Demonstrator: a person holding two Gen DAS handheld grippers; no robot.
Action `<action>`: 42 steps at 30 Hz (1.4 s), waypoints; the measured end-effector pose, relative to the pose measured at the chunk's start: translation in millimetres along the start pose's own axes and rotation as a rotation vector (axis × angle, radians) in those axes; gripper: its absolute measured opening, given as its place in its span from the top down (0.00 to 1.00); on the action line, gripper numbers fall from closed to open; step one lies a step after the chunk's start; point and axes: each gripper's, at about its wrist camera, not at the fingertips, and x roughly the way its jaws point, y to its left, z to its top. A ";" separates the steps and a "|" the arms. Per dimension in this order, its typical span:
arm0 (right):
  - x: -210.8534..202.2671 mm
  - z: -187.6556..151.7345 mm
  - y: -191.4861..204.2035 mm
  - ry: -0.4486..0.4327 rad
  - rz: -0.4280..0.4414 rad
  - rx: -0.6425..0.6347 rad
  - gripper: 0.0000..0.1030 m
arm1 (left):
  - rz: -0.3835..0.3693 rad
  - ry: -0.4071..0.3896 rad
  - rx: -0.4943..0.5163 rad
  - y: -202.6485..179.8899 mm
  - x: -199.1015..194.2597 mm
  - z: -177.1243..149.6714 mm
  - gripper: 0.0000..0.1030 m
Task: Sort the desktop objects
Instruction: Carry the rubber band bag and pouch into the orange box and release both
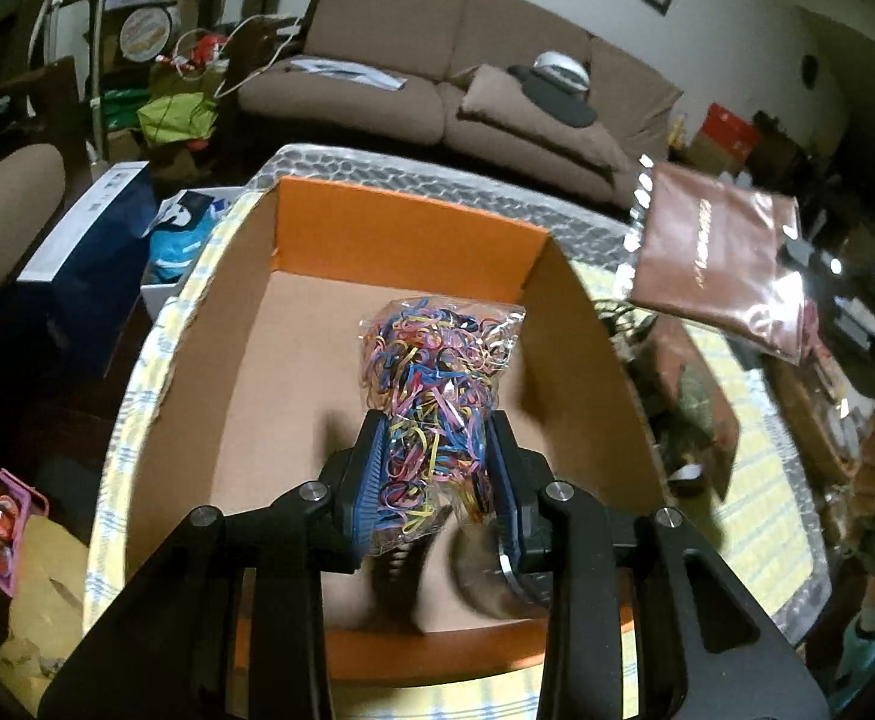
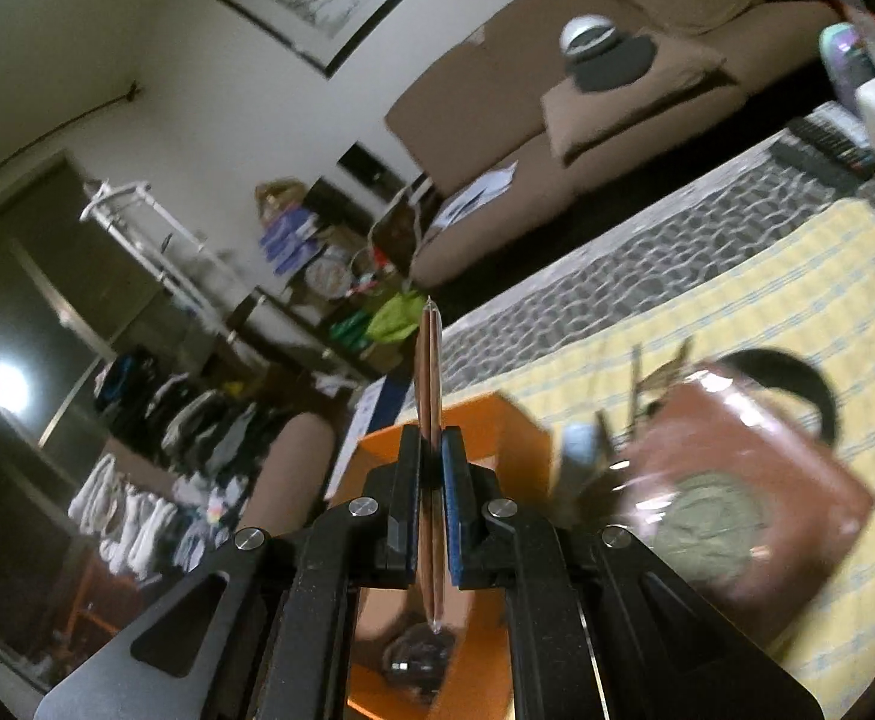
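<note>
Rubber-band bag (image 1: 437, 396), clear plastic and multicoloured, pinched in left tongs (image 1: 437, 468), wants releasing low inside the orange cardboard box (image 1: 413, 222), while right tongs (image 2: 431, 468) at three o'clock grip a flat brown wrapped packet (image 1: 719, 264).

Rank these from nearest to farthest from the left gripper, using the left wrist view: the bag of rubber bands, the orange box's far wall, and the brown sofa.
1. Bag of rubber bands: clamped between the left gripper's fingers, over the box.
2. Orange box's far wall: straight ahead, beyond the bag.
3. Brown sofa: past the table's far edge, against the wall.
</note>
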 end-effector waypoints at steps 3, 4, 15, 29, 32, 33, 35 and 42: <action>29.9 -10.0 11.3 0.047 0.013 -0.012 0.95 | 0.034 0.018 0.012 4.2 5.1 -1.0 0.70; 40.6 -14.0 14.5 0.065 0.015 -0.016 0.95 | 0.040 0.023 0.014 5.9 6.1 -0.8 0.70; 139.3 -63.0 40.4 0.276 -0.083 -0.153 0.95 | 0.111 0.082 0.045 21.1 20.5 -7.5 0.70; 165.8 -82.3 44.0 0.334 -0.378 -0.364 0.89 | 0.118 0.136 0.057 29.8 31.0 -8.4 0.70; 161.7 -80.3 48.8 0.297 -0.435 -0.414 0.78 | 0.123 0.149 0.065 30.3 33.8 -9.6 0.70; 159.1 -79.2 50.8 0.283 -0.437 -0.421 0.64 | 0.126 0.155 0.067 30.1 35.3 -10.2 0.70; 154.5 -77.1 53.9 0.259 -0.436 -0.427 0.55 | 0.134 0.166 0.076 29.6 38.0 -11.5 0.70; 138.1 -67.0 60.4 0.230 -0.390 -0.395 0.55 | 0.183 0.214 0.121 28.9 49.4 -17.7 0.70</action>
